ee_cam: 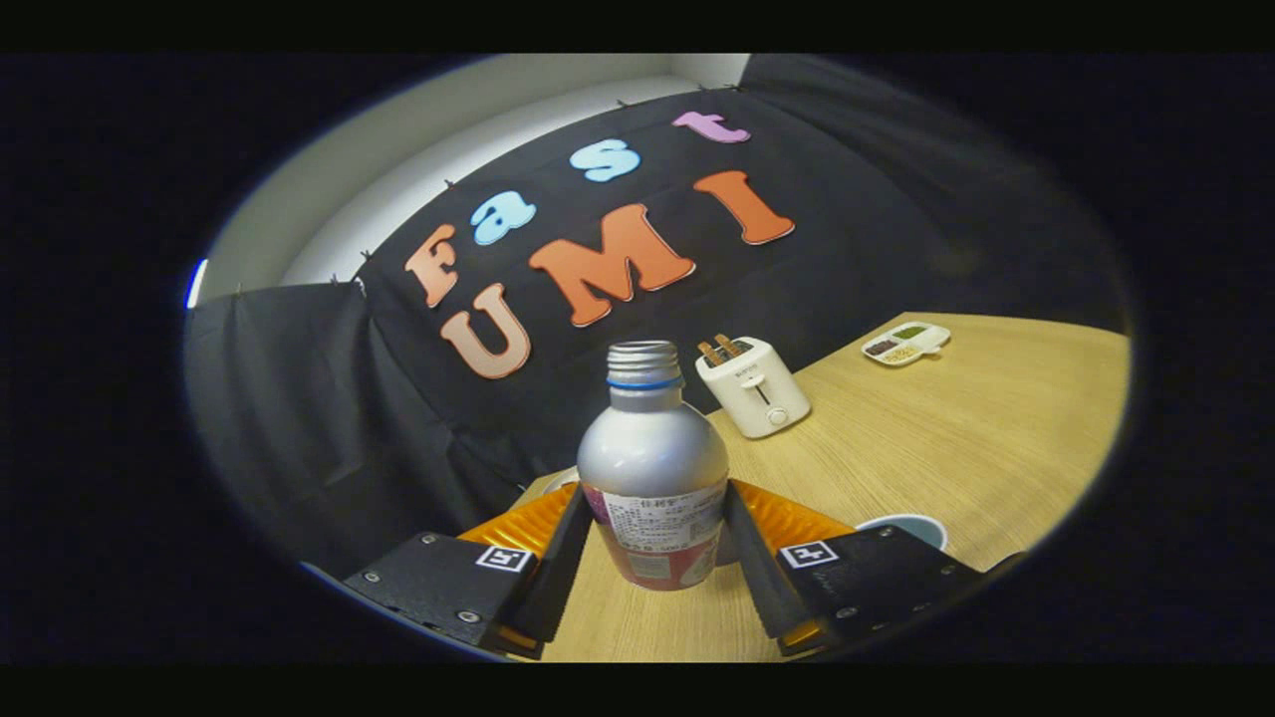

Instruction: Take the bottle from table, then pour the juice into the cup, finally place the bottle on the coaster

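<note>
between the tongs stands the bottle, uncapped, both fingers pressed against its labelled sides.

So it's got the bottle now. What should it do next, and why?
Probably swing the bottle right, toward the cup just beyond the right finger. The tongs look shut on the bottle, which seems lifted and tilted, its cap off. Pouring likely comes next, so the open neck needs to get above the cup.

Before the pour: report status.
Hand-held gripper shut on bottle, cap off. Bottle lifted, tilted. Cup beside right finger. Toaster beyond, clear.
</note>
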### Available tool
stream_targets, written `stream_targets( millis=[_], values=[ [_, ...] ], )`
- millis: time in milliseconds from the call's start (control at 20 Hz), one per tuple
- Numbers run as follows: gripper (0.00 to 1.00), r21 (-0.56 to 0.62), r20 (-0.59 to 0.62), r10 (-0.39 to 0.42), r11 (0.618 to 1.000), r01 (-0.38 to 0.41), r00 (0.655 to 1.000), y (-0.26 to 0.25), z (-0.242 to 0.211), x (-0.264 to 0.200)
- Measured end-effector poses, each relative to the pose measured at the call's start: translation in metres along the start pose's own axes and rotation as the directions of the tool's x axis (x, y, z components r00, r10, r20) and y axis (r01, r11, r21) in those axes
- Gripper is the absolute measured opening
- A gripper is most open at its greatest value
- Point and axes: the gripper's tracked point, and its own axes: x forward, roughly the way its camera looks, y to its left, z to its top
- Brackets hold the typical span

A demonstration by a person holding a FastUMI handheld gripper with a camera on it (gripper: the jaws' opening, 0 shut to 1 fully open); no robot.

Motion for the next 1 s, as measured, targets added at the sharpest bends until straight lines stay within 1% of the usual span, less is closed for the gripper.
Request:
stream_targets(
  millis=[150,200,350,550,700,1000],
  values=[
    [0.75,-0.094,0.006,-0.035,0.995,0.035,0.999,0.002,-0.007,0.025],
    [0.75,-0.115,0.000,-0.036,0.993,0.035,0.999,0.004,-0.011,0.033],
    [0.75,-0.167,-0.014,-0.048,0.985,0.045,0.999,0.006,-0.025,0.056],
    [0.75,-0.233,-0.038,-0.097,0.969,0.086,0.995,-0.007,-0.044,0.084],
    [0.76,-0.281,-0.045,-0.136,0.953,0.118,0.990,-0.015,-0.058,0.096],
    [0.76,-0.339,-0.051,-0.129,0.935,0.105,0.990,-0.014,-0.075,0.113]
  ],
)
